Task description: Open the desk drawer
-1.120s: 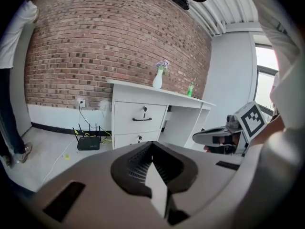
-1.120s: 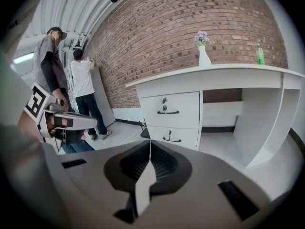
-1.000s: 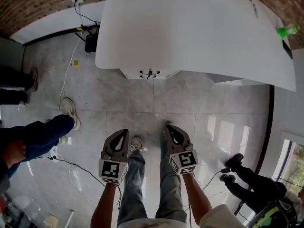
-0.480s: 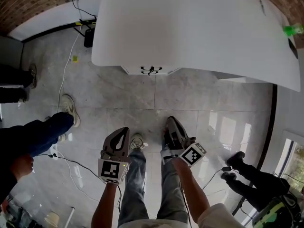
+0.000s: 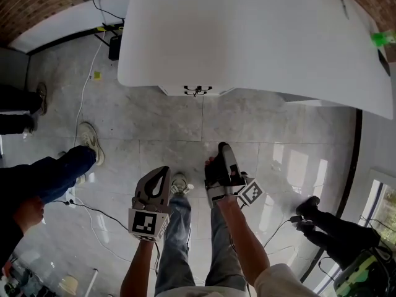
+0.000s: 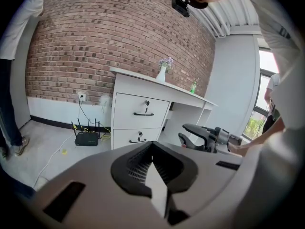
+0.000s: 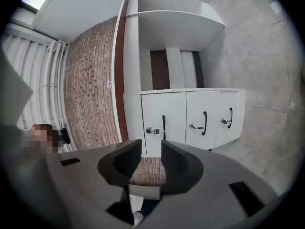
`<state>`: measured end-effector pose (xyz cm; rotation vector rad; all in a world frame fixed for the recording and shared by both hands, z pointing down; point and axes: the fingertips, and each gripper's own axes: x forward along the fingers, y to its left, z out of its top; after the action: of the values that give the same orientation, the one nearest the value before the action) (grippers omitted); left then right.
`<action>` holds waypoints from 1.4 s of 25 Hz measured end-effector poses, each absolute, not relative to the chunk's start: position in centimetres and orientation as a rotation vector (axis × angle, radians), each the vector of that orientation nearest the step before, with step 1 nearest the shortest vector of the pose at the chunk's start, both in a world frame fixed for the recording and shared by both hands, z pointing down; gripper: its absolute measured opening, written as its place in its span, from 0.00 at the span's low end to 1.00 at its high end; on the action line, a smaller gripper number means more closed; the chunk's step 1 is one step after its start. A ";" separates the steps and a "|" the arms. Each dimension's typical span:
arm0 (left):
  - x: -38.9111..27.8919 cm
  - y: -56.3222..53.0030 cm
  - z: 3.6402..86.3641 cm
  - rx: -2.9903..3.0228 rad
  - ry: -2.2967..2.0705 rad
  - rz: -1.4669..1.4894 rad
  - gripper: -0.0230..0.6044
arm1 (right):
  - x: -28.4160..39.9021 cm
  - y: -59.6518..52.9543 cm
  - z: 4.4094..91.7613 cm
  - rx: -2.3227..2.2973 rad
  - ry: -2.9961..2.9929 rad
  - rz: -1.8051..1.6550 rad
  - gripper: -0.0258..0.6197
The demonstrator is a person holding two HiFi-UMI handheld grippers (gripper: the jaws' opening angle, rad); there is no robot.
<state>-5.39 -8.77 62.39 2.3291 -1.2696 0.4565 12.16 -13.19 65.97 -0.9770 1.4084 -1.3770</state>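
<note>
Two grippers stand well short of the desk point(image 5: 247, 36); its drawers face them, all shut; right gripper point(image 7: 151, 149) lies on its side, jaws opening, nothing between; it should straddle the handle point(image 7: 163, 127) of the top drawer point(image 7: 162, 104), close, then pull straight back; left gripper point(image 6: 152, 147) is closed, empty; versus a second ago, right has rolled over and edged forward; left unmoved.

Bright daylight, strong fisheye edge distortion

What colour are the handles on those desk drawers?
The handles are black, against white drawer fronts; the left gripper view shows them best.
</note>
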 end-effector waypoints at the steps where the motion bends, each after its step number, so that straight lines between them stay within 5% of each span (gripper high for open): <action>1: -5.4 -8.7 62.4 2.327 -1.267 0.458 0.06 | 12.1 -13.4 66.3 -0.976 1.409 -1.377 0.24; 17: -6.3 -8.6 62.1 2.313 -1.252 0.451 0.06 | 10.7 -27.3 68.8 -0.922 1.441 -1.318 0.36; 31: -8.1 -8.5 62.5 2.279 -1.268 0.479 0.06 | 10.7 -33.1 69.9 -0.980 1.387 -1.305 0.36; 35: -8.0 -8.6 62.5 2.282 -1.274 0.460 0.06 | 10.7 -32.9 70.0 -0.986 1.424 -1.289 0.17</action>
<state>-8.03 -8.63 62.54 2.2820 -1.2739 0.4599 10.68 -32.91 69.96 -0.9858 1.4239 -1.2891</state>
